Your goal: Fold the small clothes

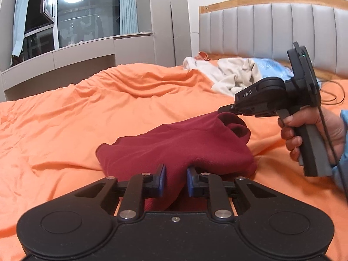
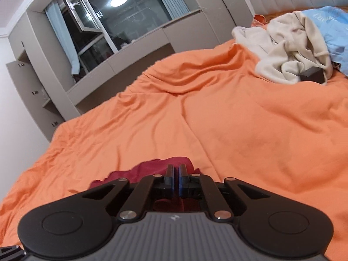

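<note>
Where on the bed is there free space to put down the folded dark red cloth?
The orange bedcover lies bare between the dark red cloth and the beige and blue clothes pile, and toward the window side. It is crowded near the headboard, where the pile and a black cable lie.

Garment on the bed; clothes pile behind it.

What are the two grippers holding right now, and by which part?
Both hold the dark red garment: the left gripper pinches its near edge, and the right gripper is shut on its far end.
</note>
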Tool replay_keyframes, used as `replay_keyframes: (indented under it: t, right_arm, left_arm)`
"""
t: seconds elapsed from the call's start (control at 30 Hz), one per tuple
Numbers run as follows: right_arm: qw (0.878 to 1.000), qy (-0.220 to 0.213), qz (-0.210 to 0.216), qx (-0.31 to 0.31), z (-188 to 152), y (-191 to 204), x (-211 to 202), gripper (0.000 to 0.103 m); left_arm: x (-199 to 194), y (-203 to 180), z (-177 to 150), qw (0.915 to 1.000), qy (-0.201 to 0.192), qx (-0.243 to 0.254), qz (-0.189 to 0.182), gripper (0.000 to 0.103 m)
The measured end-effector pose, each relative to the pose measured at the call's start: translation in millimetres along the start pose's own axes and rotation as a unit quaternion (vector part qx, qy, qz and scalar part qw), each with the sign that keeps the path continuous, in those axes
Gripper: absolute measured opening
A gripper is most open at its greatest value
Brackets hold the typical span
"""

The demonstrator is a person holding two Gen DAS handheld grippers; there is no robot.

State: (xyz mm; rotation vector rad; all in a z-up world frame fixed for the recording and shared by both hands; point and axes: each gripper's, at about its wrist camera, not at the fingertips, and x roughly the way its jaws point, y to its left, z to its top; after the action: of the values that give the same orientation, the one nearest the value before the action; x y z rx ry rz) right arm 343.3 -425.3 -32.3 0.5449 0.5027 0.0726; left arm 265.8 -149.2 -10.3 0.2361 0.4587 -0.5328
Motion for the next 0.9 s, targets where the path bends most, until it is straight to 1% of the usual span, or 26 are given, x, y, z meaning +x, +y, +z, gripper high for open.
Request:
replay_keyframes:
  t: [0.13,0.2,0.27,0.33,0.37,0.47,0.5,0.53,0.57,0.63,0.67,0.7,0.73,0.77,0.83,0.9]
  right_arm:
    - [0.999,0.037,-0.025,0.003,-8.1,-3.5,13.6,0.004]
    - [0.998,0.049,-0.028,0.003,-12.4,-3.7,17.5,0.005]
    - [0.998,0.060,-0.034,-0.001,-14.6,-3.2,19.4,0.008]
    - [0.997,0.066,-0.038,0.000,-15.9,-4.5,18.2,0.017]
    - [0.997,0.067,-0.038,0.002,-16.2,-5.8,16.7,0.019]
    - [0.997,0.070,-0.037,-0.002,-15.6,-8.5,12.3,0.037]
    - [0.997,0.070,-0.039,-0.005,-15.1,-9.2,10.2,0.048]
    - [0.997,0.070,-0.040,-0.008,-14.8,-9.7,8.0,0.056]
    - [0.997,0.068,-0.040,-0.011,-14.3,-10.6,5.0,0.060]
    - [0.997,0.065,-0.043,-0.016,-13.7,-11.9,-1.0,0.075]
    - [0.997,0.062,-0.044,-0.020,-13.2,-12.2,-4.8,0.079]
    - [0.997,0.059,-0.043,-0.024,-13.2,-12.4,-8.8,0.087]
    - [0.997,0.056,-0.041,-0.028,-13.4,-12.2,-12.9,0.093]
    - [0.997,0.054,-0.038,-0.033,-13.9,-11.5,-17.3,0.095]
    - [0.997,0.055,-0.033,-0.051,-15.5,-8.1,-25.8,0.103]
    - [0.995,0.053,-0.032,-0.083,-19.4,-0.7,-35.1,0.103]
  left_arm:
    - [8.5,-6.4,-4.7,0.9995,0.022,0.017,-0.013,0.021]
    - [14.8,-8.3,-9.5,0.9988,0.038,0.024,-0.017,0.022]
    - [17.2,-8.0,-13.2,0.9985,0.045,0.027,-0.018,0.022]
    - [17.5,-7.5,-14.2,0.9983,0.048,0.028,-0.019,0.023]
    - [17.3,-7.2,-14.2,0.9982,0.049,0.028,-0.019,0.024]
    - [18.2,-5.2,-13.4,0.9983,0.049,0.020,-0.025,0.029]
    - [17.9,-4.0,-13.2,0.9983,0.049,0.015,-0.027,0.035]
    - [17.5,-1.9,-12.2,0.9982,0.049,0.007,-0.033,0.041]
    - [16.6,0.5,-11.7,0.9980,0.049,-0.004,-0.040,0.044]
    - [13.6,5.6,-9.9,0.9968,0.047,-0.035,-0.054,0.061]
    - [12.2,9.4,-8.4,0.9957,0.045,-0.053,-0.061,0.065]
    - [10.6,13.4,-6.9,0.9943,0.043,-0.071,-0.067,0.072]
    - [9.1,17.4,-5.9,0.9928,0.040,-0.087,-0.071,0.078]
    - [8.4,22.9,-4.2,0.9912,0.037,-0.104,-0.073,0.081]
    - [5.8,33.8,-2.5,0.9876,0.027,-0.138,-0.070,0.093]
    - [3.9,44.2,-1.4,0.9842,0.020,-0.167,-0.057,0.098]
